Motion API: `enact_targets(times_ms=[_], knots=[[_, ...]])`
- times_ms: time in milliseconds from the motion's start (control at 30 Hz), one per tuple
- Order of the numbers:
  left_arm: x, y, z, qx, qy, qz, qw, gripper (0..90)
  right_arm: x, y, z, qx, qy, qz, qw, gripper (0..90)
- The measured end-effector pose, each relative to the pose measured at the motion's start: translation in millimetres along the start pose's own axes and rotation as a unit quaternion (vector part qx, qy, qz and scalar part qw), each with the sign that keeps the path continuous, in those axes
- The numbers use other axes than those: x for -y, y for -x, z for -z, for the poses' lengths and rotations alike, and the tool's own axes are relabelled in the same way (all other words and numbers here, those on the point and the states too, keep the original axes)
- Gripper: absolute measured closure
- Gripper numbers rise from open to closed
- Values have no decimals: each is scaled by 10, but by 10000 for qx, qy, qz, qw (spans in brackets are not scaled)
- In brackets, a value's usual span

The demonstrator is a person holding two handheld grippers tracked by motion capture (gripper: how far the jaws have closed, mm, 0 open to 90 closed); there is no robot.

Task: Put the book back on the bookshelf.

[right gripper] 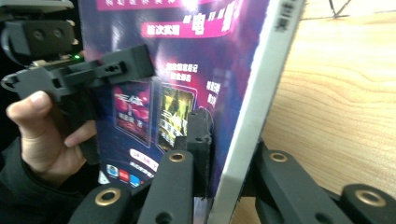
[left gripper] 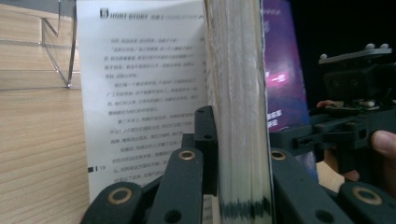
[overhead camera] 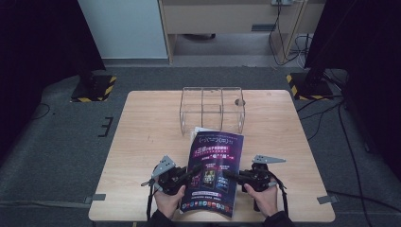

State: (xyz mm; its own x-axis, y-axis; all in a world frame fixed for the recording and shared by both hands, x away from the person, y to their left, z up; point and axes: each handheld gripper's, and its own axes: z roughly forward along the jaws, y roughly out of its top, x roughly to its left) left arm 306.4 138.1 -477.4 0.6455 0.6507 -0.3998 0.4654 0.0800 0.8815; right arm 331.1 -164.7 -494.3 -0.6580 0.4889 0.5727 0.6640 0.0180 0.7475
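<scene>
A magazine [overhead camera: 215, 163] with a dark purple cover lies near the front edge of the wooden table [overhead camera: 142, 127], held by both side edges. My left gripper [overhead camera: 195, 170] is shut on its left edge. In the left gripper view the jaws clamp the thick block of page edges [left gripper: 238, 93], while one white printed page [left gripper: 140, 93] stands apart to the left. My right gripper [overhead camera: 228, 174] is shut on the magazine's right edge. In the right gripper view the jaws pinch the white spine [right gripper: 261, 93] beside the cover [right gripper: 187, 56].
A clear acrylic rack [overhead camera: 211, 109] with several compartments stands just behind the magazine at mid-table. A small round hole [overhead camera: 239, 101] marks the tabletop beside it. Black stands with yellow-striped bases [overhead camera: 94, 87] sit on the floor past both far corners.
</scene>
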Motion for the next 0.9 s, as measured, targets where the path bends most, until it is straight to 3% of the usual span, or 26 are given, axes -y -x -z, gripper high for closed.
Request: enact_targets(times_ms=[200, 567, 833, 900], knots=[[7, -51, -1, 60, -41, 79, 9999, 803, -49, -59, 55, 27, 42, 178, 9998, 826], [18, -111, -3, 99, 9, 170, 9998, 655, -156, -247, 151, 243, 102, 811, 9964, 828], [12, -150, 24, -122, 99, 152, 9998, 521, -234, -371, 177, 312, 115, 1103, 9933, 829], [9, -164, 45, -311, 118, 102, 9994, 494, -256, -392, 187, 332, 129, 1142, 9928, 829]])
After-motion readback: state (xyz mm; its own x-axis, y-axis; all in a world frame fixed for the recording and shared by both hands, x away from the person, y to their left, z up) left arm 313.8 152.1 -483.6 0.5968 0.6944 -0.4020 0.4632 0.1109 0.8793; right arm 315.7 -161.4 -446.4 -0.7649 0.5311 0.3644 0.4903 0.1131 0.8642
